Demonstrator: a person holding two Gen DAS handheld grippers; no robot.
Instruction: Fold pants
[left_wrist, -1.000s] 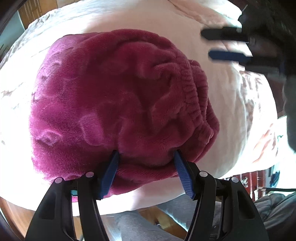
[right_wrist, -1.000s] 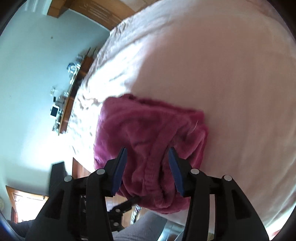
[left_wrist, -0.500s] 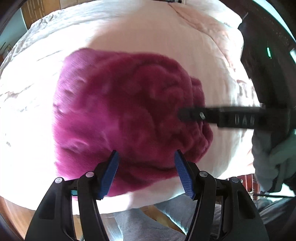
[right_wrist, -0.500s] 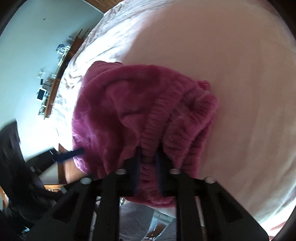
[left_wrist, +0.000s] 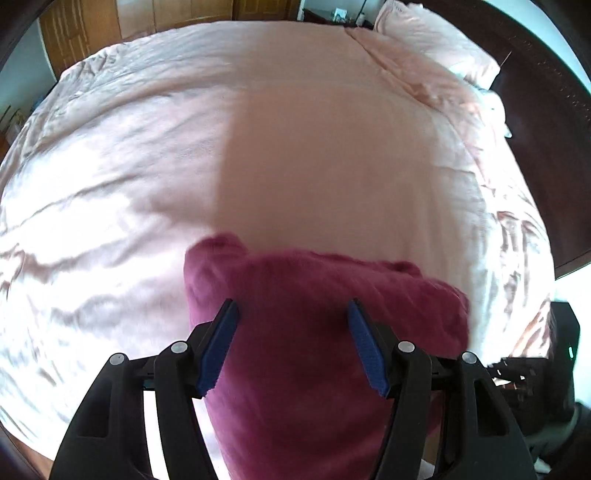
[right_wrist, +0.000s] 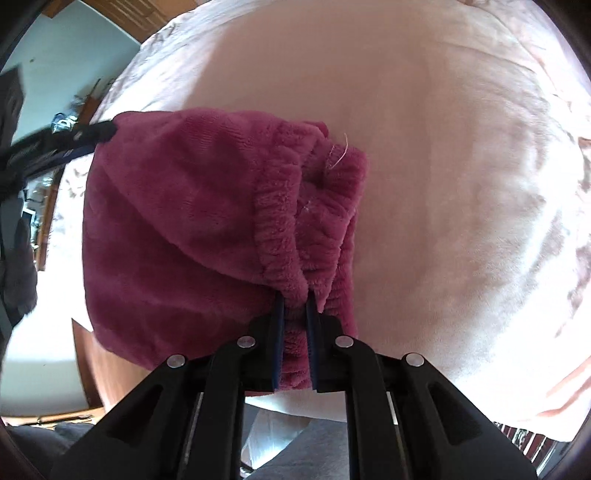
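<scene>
- Right gripper (right_wrist: 294, 314) is clamped tight on the gathered waistband (right_wrist: 288, 236) of the pants (right_wrist: 177, 229); I see the ribbed elastic bunched between its blue pads (right_wrist: 279, 332), so I have a firm pinch on the thick end of the bundle.
- Left gripper (left_wrist: 291, 343) has its blue pads (left_wrist: 218, 350) standing apart, with the pants (left_wrist: 314, 332) filling the gap between them. That view is smeared, so I cannot say for certain whether the pads press the cloth; I judge they do not.
- Pants sit as a folded magenta bundle at the near edge of the bed (right_wrist: 461, 166), on the pale pink cover, part of the bundle reaching past the edge toward me.
- Holding by the waistband makes sense to me: it is the stiffest seam, so the layers should stay stacked when lifted or shifted.
- Both grippers point steeply down at the bed, the right one low over the bundle, the left one at the bundle's far left side as the right camera sees it (right_wrist: 74, 144).
- Folding looks close to finished, by my reading.
</scene>
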